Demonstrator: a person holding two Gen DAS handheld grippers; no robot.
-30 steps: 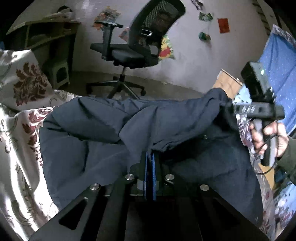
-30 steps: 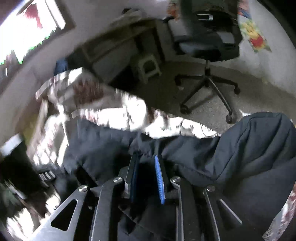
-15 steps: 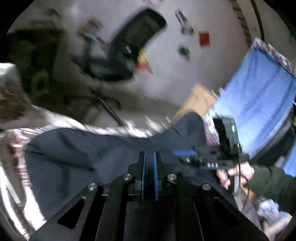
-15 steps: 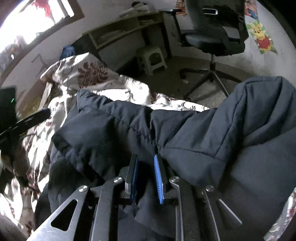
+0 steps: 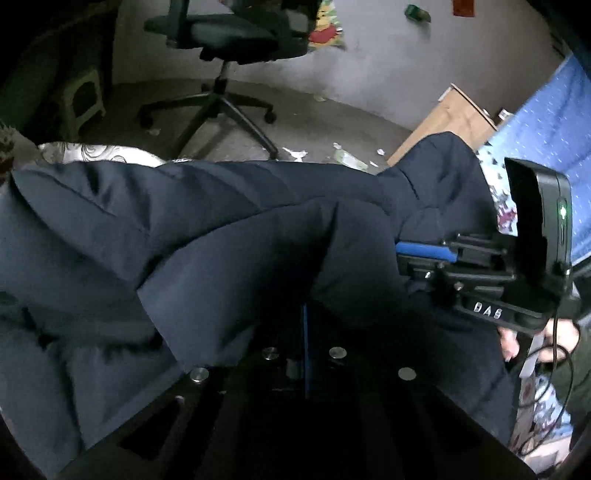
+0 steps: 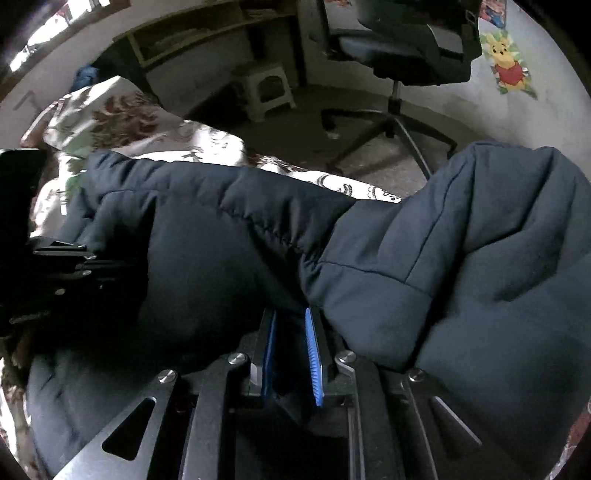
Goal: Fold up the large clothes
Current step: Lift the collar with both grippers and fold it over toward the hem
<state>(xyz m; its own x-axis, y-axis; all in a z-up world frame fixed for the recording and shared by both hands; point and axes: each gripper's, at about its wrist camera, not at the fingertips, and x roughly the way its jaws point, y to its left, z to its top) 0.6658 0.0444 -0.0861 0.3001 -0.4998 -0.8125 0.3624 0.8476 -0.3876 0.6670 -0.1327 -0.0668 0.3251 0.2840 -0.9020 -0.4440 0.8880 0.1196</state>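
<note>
A dark navy padded jacket (image 5: 221, 240) lies across a floral bed sheet and fills both views (image 6: 443, 258). My left gripper (image 5: 304, 314) sits low over it, its jaws closing fully together with a fold of jacket fabric draped over the tips. My right gripper (image 6: 291, 317) is shut on a bunched seam of the jacket, with dark fabric between its blue pads. In the left wrist view the right gripper (image 5: 400, 254) reaches in from the right, held by a hand (image 5: 557, 339). The left gripper's black body (image 6: 74, 266) shows at the left edge of the right wrist view.
The floral sheet (image 6: 122, 118) shows past the jacket's far edge. Beyond the bed stand a black office chair (image 5: 229, 37), a small stool (image 6: 267, 88) and a desk with shelves (image 6: 192, 33). A cardboard box (image 5: 447, 122) and a blue cloth (image 5: 546, 129) are at the right.
Both grippers have come down toward the bed with the jacket. The left one also swept sideways, so the right gripper is now close beside it. More fabric lies folded over the left fingers.
</note>
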